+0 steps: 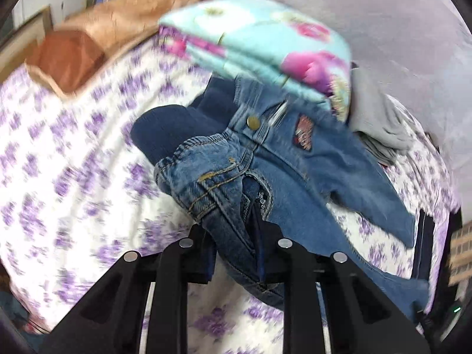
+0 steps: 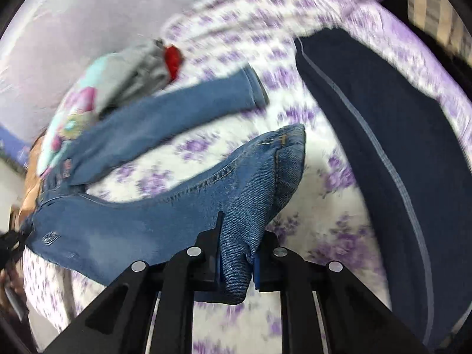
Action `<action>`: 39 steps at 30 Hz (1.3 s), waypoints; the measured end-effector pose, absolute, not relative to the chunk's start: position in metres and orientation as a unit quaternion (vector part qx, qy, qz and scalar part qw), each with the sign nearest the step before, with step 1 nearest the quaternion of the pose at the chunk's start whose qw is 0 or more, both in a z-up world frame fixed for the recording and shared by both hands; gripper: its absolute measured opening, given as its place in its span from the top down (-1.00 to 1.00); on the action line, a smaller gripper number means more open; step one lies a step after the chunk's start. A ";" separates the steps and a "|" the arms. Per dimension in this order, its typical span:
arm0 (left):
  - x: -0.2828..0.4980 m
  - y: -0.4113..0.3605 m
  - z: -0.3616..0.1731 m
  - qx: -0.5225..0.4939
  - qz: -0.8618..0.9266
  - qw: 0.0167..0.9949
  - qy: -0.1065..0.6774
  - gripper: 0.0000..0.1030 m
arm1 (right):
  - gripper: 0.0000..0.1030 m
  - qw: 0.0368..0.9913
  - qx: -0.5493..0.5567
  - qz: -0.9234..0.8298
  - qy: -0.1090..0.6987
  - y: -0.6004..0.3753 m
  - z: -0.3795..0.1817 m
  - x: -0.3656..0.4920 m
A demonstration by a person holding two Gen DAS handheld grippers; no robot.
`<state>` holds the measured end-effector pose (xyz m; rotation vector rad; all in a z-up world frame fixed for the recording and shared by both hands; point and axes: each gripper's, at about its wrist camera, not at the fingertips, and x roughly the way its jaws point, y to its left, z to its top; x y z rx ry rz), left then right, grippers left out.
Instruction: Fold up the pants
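Note:
Small blue jeans hang over a bed with a white and purple flowered sheet. My left gripper is shut on the waistband beside the fly, the brass button above it. My right gripper is shut on the hem end of one leg. The other leg lies loose on the sheet, its hem pointing right. The jeans stretch between the two grippers, lifted off the bed.
A folded turquoise and pink flowered blanket and grey clothes lie behind the jeans. A dark navy garment lies on the bed's right side. An orange pillow sits far left. A pale wall stands behind.

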<state>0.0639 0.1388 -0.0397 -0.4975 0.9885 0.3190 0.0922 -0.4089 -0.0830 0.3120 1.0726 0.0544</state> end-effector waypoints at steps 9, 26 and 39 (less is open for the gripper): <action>-0.024 0.140 -0.079 -0.213 0.140 0.790 0.557 0.41 | -0.22 0.789 0.091 -0.039 0.607 -0.442 -0.131 0.040; 0.060 0.149 -0.028 -0.147 0.173 0.865 0.448 -0.64 | -0.82 0.892 0.047 -0.043 0.448 -0.395 -0.087 0.173; 0.129 0.118 -0.123 -0.050 0.192 0.812 0.549 -0.65 | -0.38 0.841 0.123 0.000 0.527 -0.397 -0.169 0.339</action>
